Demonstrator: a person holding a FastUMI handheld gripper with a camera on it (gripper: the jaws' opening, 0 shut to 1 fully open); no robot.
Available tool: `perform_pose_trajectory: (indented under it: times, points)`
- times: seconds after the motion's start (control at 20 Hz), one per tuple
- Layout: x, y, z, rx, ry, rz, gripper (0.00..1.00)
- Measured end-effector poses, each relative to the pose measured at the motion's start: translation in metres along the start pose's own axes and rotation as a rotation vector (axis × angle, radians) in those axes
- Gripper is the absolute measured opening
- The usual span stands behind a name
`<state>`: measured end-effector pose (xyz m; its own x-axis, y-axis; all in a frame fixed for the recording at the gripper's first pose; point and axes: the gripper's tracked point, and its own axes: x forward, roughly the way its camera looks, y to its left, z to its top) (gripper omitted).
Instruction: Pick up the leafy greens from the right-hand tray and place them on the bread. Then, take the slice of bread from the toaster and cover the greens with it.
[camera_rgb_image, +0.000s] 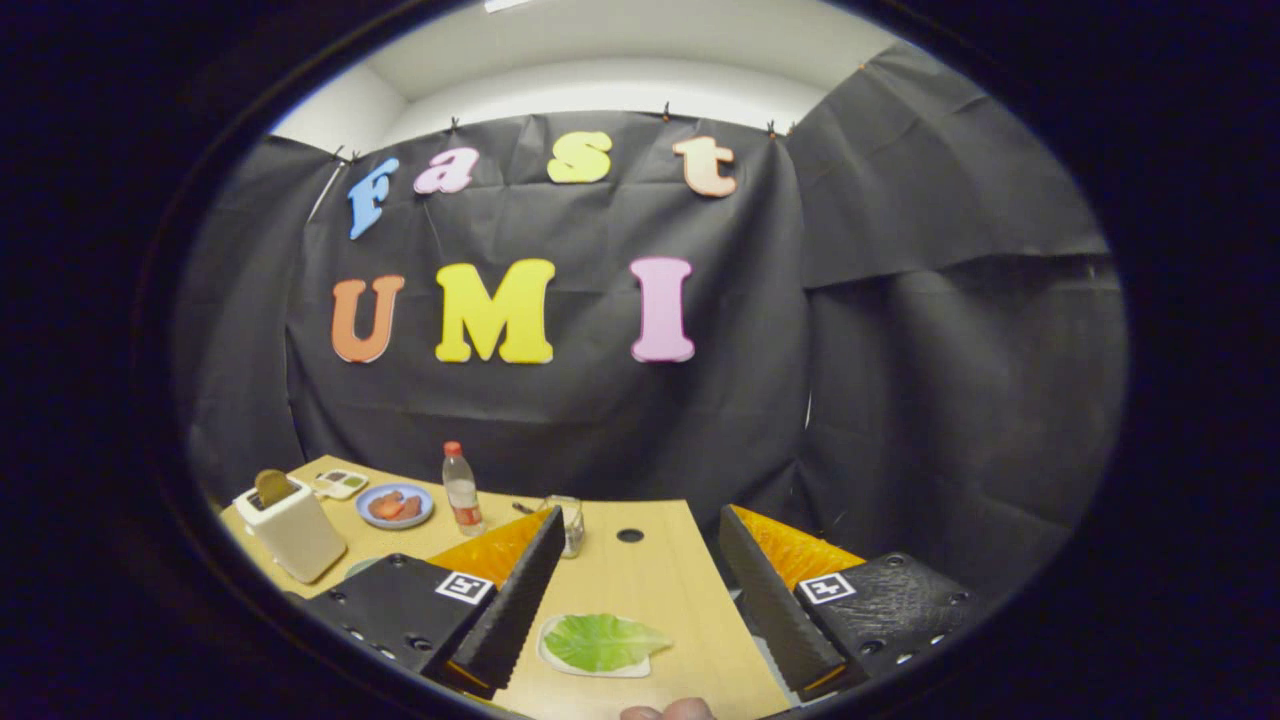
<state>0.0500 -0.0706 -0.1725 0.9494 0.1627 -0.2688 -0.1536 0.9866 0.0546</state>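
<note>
The gripper (640, 600) has its jaws spread wide and grasping nothing; the leafy greens (604, 641) lie on a slice of bread (560, 662) on the wooden tabletop (660, 580), low in the frame between the jaws, nearer the left one. At lower left stands the toaster (292, 527) with a bread slice (273, 487) in its slot; right of it a blue plate (395, 506), a water bottle (461, 490) and a glass (570, 522).
</note>
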Motion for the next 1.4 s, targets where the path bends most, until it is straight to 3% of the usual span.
perform_pose_trajectory:
  times: [0.3, 0.75, 0.85, 1.25, 1.4]
  points:
    - [0.072, -0.024, -0.146, -0.008, 0.235, 0.079, 0.96]
    - [0.119, -0.026, -0.247, 0.119, 0.460, 0.078, 0.95]
    - [0.125, -0.020, -0.255, 0.157, 0.491, 0.087, 0.83]
    - [0.136, -0.009, -0.255, 0.167, 0.505, 0.068, 0.09]
    - [0.132, -0.009, -0.249, 0.172, 0.503, 0.065, 0.00]
